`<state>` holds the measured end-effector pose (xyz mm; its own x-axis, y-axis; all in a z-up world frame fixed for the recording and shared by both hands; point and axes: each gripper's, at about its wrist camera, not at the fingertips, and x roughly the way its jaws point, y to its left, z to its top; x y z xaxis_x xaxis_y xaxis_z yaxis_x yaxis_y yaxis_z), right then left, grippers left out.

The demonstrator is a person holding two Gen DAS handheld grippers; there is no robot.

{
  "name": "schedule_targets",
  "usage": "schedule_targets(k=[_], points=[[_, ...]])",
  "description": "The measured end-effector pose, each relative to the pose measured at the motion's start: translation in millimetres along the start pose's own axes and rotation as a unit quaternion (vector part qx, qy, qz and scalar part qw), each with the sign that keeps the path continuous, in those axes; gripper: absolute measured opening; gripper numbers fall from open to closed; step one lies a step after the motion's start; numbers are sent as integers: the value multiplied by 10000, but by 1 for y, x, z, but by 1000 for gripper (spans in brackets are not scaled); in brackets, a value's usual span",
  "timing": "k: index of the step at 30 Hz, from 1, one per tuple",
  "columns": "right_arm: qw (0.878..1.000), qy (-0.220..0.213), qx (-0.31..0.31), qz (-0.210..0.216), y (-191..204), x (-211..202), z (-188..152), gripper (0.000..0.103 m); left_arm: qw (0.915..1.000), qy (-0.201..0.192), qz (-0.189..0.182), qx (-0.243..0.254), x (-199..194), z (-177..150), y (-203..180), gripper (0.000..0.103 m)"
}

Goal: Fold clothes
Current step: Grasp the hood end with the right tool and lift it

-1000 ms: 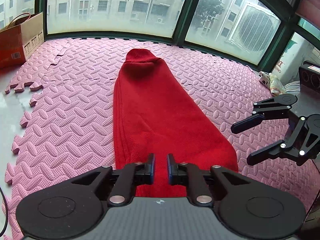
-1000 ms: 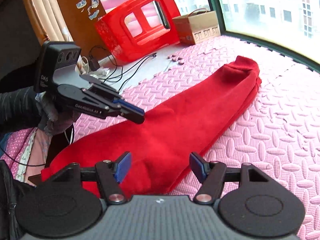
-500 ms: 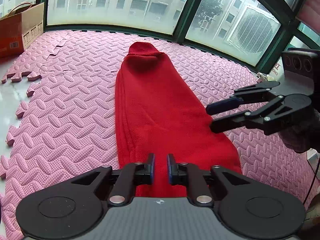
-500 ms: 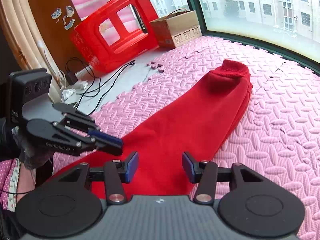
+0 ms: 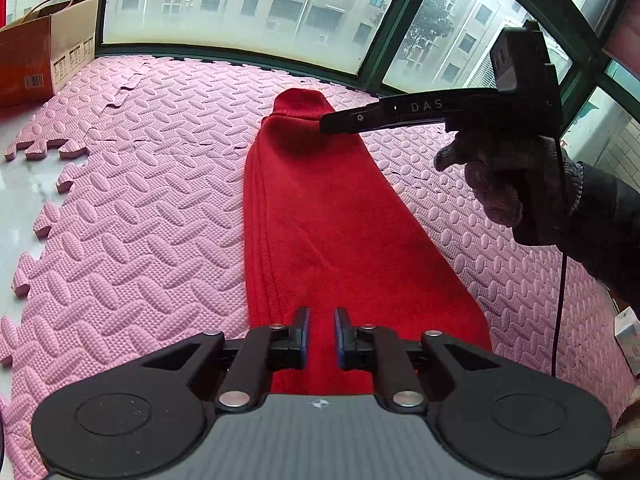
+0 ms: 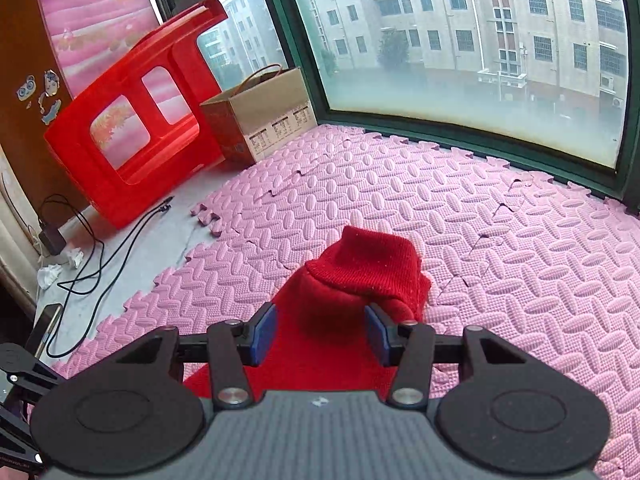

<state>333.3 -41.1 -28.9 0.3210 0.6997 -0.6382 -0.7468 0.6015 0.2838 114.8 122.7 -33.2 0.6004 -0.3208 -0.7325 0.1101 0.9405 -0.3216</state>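
A pink foam mat (image 5: 132, 216) of interlocking tiles covers the floor below a wide window (image 6: 472, 56). On it lies the red garment (image 5: 332, 236), folded into a long narrow strip that runs from the near edge of the mat away toward the window, its ribbed collar (image 6: 372, 264) at the far end.

The left wrist view takes in the whole strip: stacked layers show along its left edge, and the left gripper (image 5: 321, 338) sits low over its near end, jaws narrowed to a slim gap with red cloth visible between them; whether they pinch the fabric cannot be told. This view also shows the right gripper (image 5: 332, 123) from the side, held by a gloved hand (image 5: 508, 184) and reaching over the collar end; its opening is not readable here. A brown box (image 5: 44, 52) stands at the mat's far left corner.

The right wrist view shows what the other cannot: the right gripper (image 6: 322, 340) stands wide open, its blue pads (image 6: 264, 334) spread on either side of the garment just short of the collar, gripping nothing. It also shows a tipped red stool (image 6: 132, 120) beside the box (image 6: 264, 116), and black cables (image 6: 100, 248) on the bare floor to the left of the mat.
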Motion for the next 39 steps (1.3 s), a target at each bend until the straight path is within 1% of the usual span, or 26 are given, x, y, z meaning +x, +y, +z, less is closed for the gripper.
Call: schedule_targets(k=[2, 3, 6, 7, 10, 12, 14, 15, 16, 17, 18, 19, 24, 27, 29, 32, 35, 39], points=[[9998, -131, 118, -68, -9, -6, 2, 50, 10000, -6, -58, -20, 0, 1, -3, 15], [9996, -121, 248, -85, -17, -4, 2, 51, 9999, 12, -100, -35, 1, 1, -4, 15], [9987, 87, 473, -151, -34, 12, -1, 53, 9996, 77, -240, -92, 6, 1, -10, 17], [9984, 172, 510, -152, -38, 19, -3, 53, 9995, 90, -271, -103, 7, 1, -11, 18], [9976, 283, 636, -65, -47, 34, -7, 53, 9991, 141, -373, -154, 9, 1, -15, 22], [9967, 228, 770, 101, -53, 41, -11, 55, 9988, 187, -412, -189, 10, 1, -17, 22], [9956, 174, 892, 241, -56, 43, -11, 51, 9984, 234, -459, -237, 11, 1, -17, 25], [9949, 166, 944, 313, -57, 41, -11, 36, 9981, 255, -488, -266, 11, 1, -18, 26], [9951, 121, 918, 336, -54, 38, -9, 28, 9978, 275, -523, -292, 11, 1, -18, 27], [9953, 77, 892, 359, -51, 34, -8, 27, 9974, 290, -585, -304, 10, 0, -20, 27], [9955, 32, 866, 383, -48, 30, -7, 21, 9969, 306, -647, -317, 10, 0, -22, 27], [9956, -13, 841, 406, -46, 27, -6, 19, 9965, 318, -709, -318, 10, 0, -24, 27], [9958, -237, 712, 523, -32, 8, 0, 16, 9949, 385, -918, -144, 17, -1, -40, 27], [9955, -371, 634, 593, -24, -3, 4, 15, 9951, 410, -898, -44, 27, 1, -45, 26], [9952, -460, 582, 640, -19, -11, 6, 15, 9947, 419, -932, -107, 36, 5, -42, 26], [9945, -588, 470, 726, -9, -24, 9, 15, 9945, 529, -882, -208, 50, 8, -37, 25], [9945, -671, 289, 753, 4, -38, 10, 15, 9942, 521, -910, -242, 50, 10, -37, 26], [9931, -816, 148, 826, 19, -58, 8, 15, 9956, 372, -840, -164, 43, 11, -41, 26]])
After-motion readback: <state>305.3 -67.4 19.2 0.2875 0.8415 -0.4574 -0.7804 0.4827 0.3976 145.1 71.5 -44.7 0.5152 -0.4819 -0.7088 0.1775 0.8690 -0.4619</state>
